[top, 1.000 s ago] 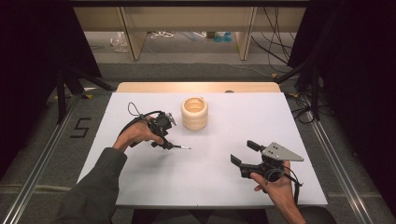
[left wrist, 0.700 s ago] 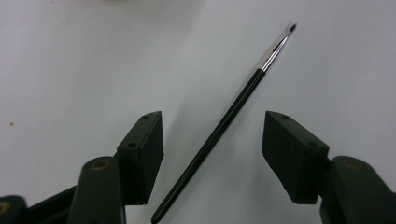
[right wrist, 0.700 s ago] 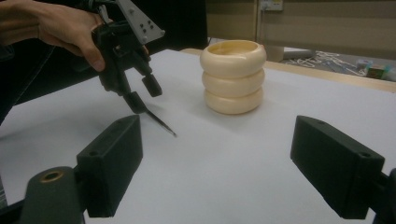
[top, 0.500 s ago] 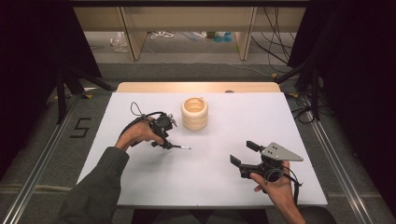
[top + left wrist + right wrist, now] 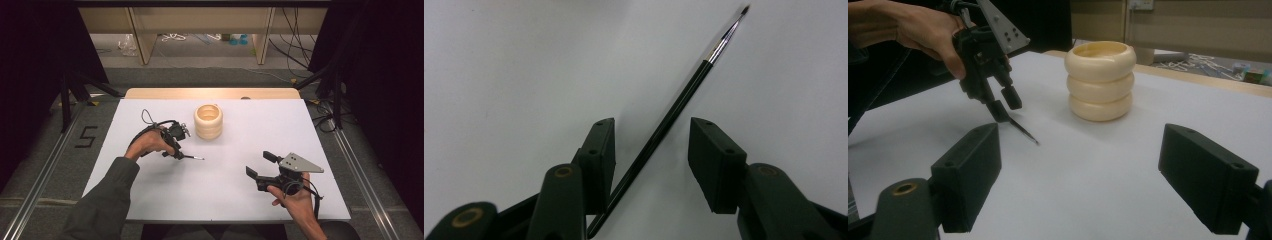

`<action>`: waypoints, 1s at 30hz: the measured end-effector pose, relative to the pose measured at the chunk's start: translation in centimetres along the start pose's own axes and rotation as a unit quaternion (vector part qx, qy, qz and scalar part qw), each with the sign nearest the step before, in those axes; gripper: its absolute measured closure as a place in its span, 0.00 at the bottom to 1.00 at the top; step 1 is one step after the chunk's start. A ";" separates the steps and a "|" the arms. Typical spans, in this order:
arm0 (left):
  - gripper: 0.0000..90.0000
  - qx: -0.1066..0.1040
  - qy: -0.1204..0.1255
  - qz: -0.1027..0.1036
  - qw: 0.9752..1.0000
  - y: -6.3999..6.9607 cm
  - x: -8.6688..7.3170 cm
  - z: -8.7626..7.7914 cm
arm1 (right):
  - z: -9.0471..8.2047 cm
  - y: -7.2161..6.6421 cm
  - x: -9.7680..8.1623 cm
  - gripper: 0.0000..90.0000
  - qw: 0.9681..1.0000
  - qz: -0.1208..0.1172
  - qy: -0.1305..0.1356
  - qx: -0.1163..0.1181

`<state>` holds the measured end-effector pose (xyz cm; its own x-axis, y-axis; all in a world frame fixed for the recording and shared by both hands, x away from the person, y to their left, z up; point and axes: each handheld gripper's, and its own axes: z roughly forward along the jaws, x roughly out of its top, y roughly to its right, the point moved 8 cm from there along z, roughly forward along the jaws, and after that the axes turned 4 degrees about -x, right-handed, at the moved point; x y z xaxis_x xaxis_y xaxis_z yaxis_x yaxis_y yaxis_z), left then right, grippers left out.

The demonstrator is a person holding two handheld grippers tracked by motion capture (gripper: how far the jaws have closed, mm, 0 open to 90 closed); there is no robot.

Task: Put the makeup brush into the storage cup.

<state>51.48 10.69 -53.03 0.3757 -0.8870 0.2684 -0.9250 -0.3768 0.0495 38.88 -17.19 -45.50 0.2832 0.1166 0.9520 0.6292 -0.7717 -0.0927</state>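
Where the high view looks down on the white table, a cream, ribbed holder shaped like three stacked rings stands near the far edge, and a thin black paintbrush lies near its front left, its long axis running left to right with the pale tip toward the right. The left gripper sits low over the handle end; the right gripper hangs well apart, jaws spread around nothing. Seen from the left gripper view, the glossy brush slants up to the right between parted jaws, silver ferrule and dark bristles farthest off. Along the right gripper view, matte black jaws stand wide, framing the smooth holder, the brush and the left gripper.
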 end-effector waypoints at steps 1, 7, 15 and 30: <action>0.62 0.000 0.000 0.000 1.000 0.0 0.0 0.0 | 0.0 0.0 0.0 0.20 1.000 0.000 0.000 0.000; 0.66 0.001 -0.013 0.006 1.000 0.0 -0.1 0.2 | 0.0 0.0 0.0 0.20 1.000 -0.002 -0.002 0.001; 0.70 -0.009 -0.033 0.017 0.999 0.3 0.4 0.3 | 0.0 0.0 0.0 0.20 1.000 0.001 0.000 0.002; 0.81 -0.013 -0.051 0.024 0.998 -0.1 -0.1 0.6 | -0.1 0.0 -0.1 0.21 1.000 -0.001 -0.007 0.001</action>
<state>51.55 10.66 -53.66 0.3338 -0.9270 0.1711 -0.9426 -0.3277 0.0634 38.79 -17.26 -45.58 0.2920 0.1258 0.9481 0.6303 -0.7709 -0.0918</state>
